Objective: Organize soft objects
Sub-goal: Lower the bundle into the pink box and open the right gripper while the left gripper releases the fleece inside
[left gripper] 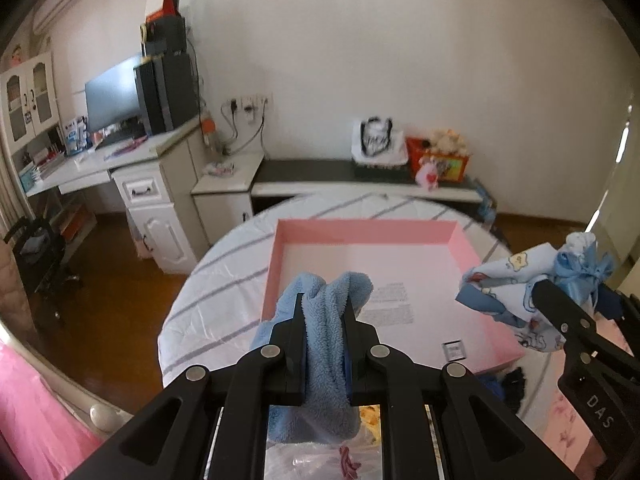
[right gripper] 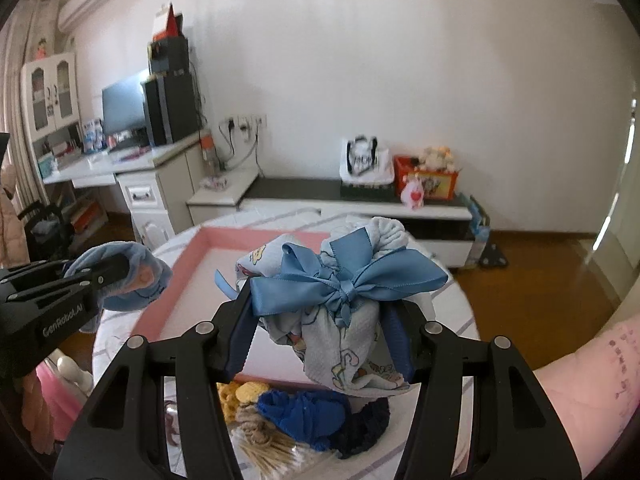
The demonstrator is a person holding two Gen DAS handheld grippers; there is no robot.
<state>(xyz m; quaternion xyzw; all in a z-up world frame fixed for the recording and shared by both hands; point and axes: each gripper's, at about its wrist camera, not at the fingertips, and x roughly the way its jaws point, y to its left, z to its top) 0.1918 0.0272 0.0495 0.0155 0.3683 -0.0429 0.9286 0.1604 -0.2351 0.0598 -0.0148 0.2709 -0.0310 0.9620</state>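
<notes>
Only right wrist shows blue scrunchie (right gripper: 304,414) underneath.

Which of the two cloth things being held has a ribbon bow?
The cartoon-print cloth bundle in the right gripper, tied with a blue satin bow. The left gripper holds a plain fluffy blue towel.

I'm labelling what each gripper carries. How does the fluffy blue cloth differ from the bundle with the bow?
The fluffy blue cloth is plain and one colour; the printed bundle shows cartoon pictures. The cloth hangs loose with no tie, while the bundle is gathered under a blue satin bow. The left gripper holds the cloth, the right gripper the bundle. Both are held above the pink tray.
</notes>
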